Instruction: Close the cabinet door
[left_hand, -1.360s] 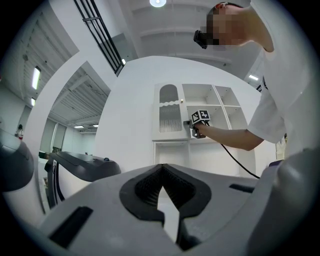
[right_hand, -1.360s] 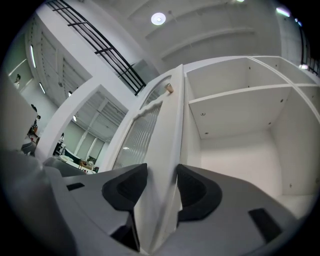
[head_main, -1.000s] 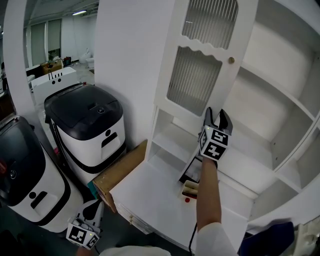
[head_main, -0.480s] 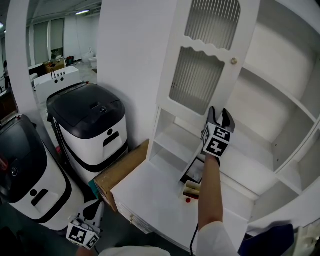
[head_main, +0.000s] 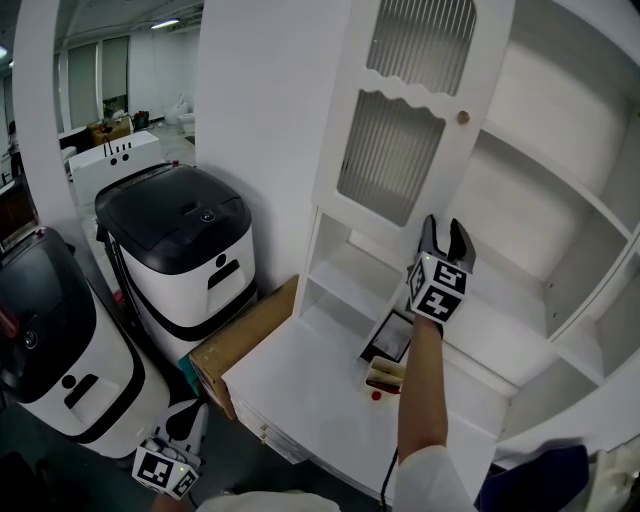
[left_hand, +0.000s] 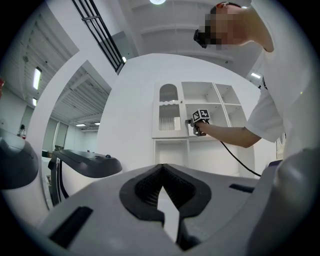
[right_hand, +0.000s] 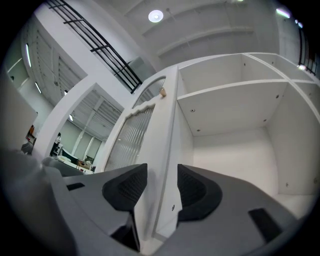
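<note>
Right gripper (right_hand: 162, 175): jaws are closed on the free edge of the cabinet door (right_hand: 155, 130), one pad on the outer face and one on the inner face, at the lower part of the stile. In the head view the same right gripper (head_main: 445, 228) is seen at the door's lower corner, below the small knob (head_main: 463, 118).

Left gripper (left_hand: 161, 167): jaws are brought together with nothing between them. It is held low at the person's side (head_main: 190, 415), well apart from the cabinet.

Cabinet door (head_main: 400, 130): white, with ribbed panes, standing ajar in front of the open shelves (head_main: 560, 180) and above the white worktop (head_main: 310, 390). The hinge side is not made out.

Handling, judged:
- The painted frame is expected to be stiff, and the door light enough to swing freely on its hinges.
- The smooth paint may let the pads slip.
- The ribbed panes are probably fragile and should not be pressed.
- The stile at the free edge, where it is already held, or the knob, is the sensible hold.
- The jaws would need to be cleared before the edge meets the cabinet frame.
</note>
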